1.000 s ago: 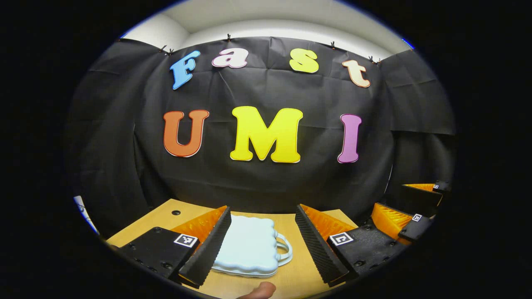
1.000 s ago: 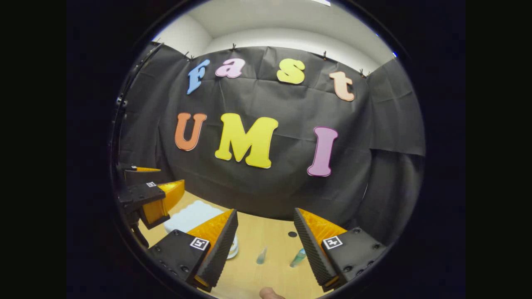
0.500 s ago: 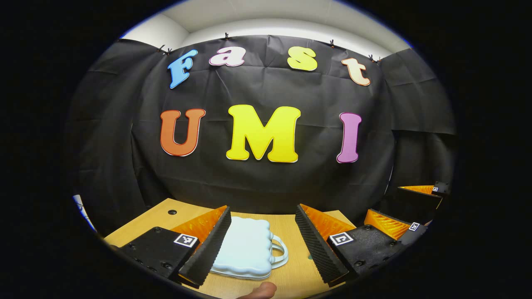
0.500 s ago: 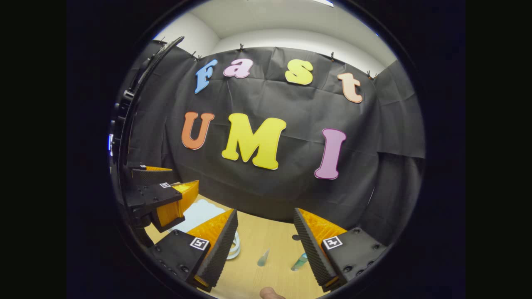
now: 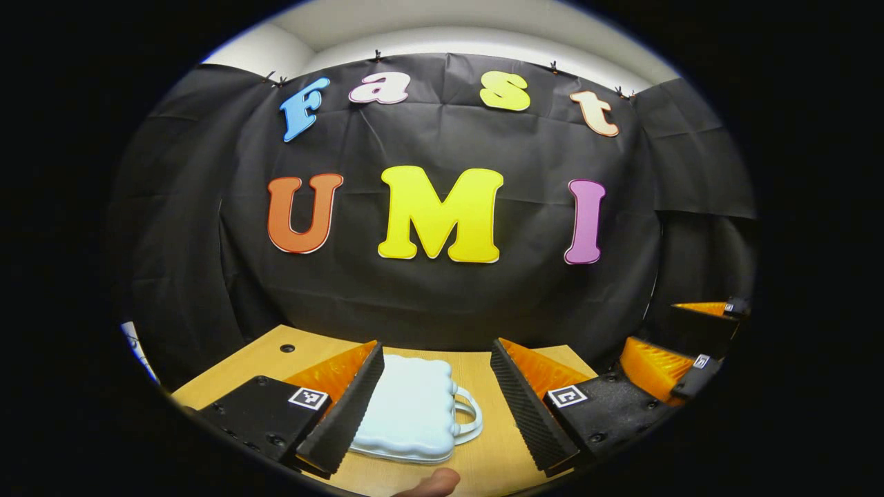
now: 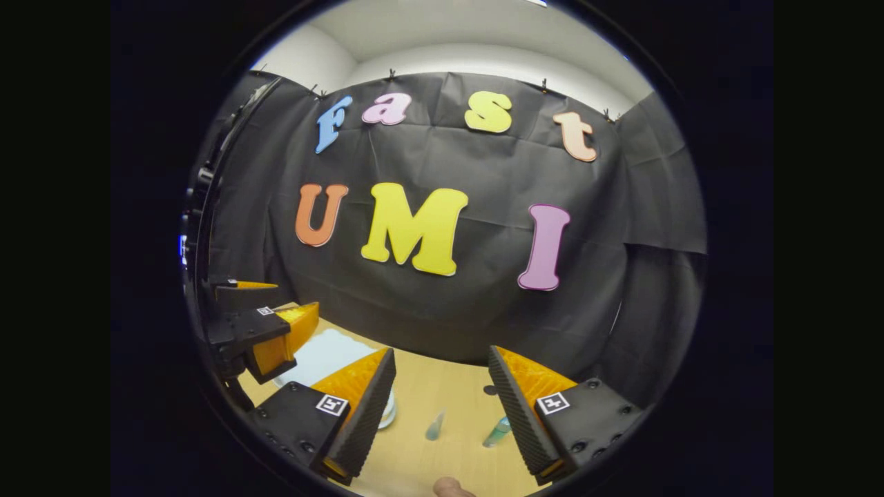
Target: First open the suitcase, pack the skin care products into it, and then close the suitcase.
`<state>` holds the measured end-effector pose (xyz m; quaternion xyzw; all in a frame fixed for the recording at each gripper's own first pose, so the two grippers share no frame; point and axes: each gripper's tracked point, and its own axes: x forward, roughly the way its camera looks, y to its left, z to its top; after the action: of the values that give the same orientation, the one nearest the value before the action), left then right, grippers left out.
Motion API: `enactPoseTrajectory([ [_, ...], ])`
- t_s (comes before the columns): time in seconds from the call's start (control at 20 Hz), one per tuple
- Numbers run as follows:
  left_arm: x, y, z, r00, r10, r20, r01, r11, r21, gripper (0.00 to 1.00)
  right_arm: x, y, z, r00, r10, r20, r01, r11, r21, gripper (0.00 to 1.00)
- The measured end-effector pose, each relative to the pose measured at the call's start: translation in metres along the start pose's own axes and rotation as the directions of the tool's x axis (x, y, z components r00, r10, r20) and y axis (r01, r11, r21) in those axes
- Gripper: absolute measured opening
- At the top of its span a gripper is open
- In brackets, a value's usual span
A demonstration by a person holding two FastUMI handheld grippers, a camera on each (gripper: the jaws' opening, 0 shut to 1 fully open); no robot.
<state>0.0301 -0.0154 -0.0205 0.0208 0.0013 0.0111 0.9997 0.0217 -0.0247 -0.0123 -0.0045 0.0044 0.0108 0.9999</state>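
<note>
Suitcase [image 5: 407,414]: lying closed on desk [image 5: 262,359], handle rightward. Left claw [image 5: 436,407] hovering wide over it. Right claw [image 6: 442,407] gaping wide above two small bottles [image 6: 434,426] [image 6: 496,431] lying apart.

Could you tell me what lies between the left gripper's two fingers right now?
In the left gripper view, the closed pale blue suitcase lies flat on the table between the open left gripper fingers, untouched.
</note>
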Motion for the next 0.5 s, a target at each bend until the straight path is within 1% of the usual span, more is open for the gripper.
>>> enactPoseTrajectory([
  [0.15, 0.011, 0.001, -0.025, 0.999, 0.024, 0.022, -0.027, 0.992, 0.125, 0.99, 0.001, -0.035, -0.008, 0.997, -0.078, -0.007, 0.078, 0.997, 0.003, 0.81],
  [0.3, 0.02, -0.004, -0.072, 0.999, 0.034, -0.008, -0.031, 0.969, 0.247, 0.99, -0.003, -0.071, -0.025, 0.987, -0.157, -0.038, 0.157, 0.988, 0.002, 0.81],
  [0.35, 0.022, -0.007, -0.086, 0.999, 0.042, -0.02, -0.034, 0.954, 0.299, 0.99, -0.006, -0.082, -0.032, 0.983, -0.178, -0.052, 0.178, 0.984, -0.001, 0.81],
  [0.4, 0.024, -0.007, -0.101, 0.998, 0.057, -0.027, -0.044, 0.931, 0.362, 0.99, -0.008, -0.092, -0.038, 0.979, -0.195, -0.066, 0.195, 0.981, -0.002, 0.81],
  [0.5, 0.031, -0.006, -0.124, 0.997, 0.071, -0.024, -0.05, 0.872, 0.488, 0.98, -0.013, -0.109, -0.05, 0.971, -0.221, -0.088, 0.221, 0.975, -0.008, 0.81],
])
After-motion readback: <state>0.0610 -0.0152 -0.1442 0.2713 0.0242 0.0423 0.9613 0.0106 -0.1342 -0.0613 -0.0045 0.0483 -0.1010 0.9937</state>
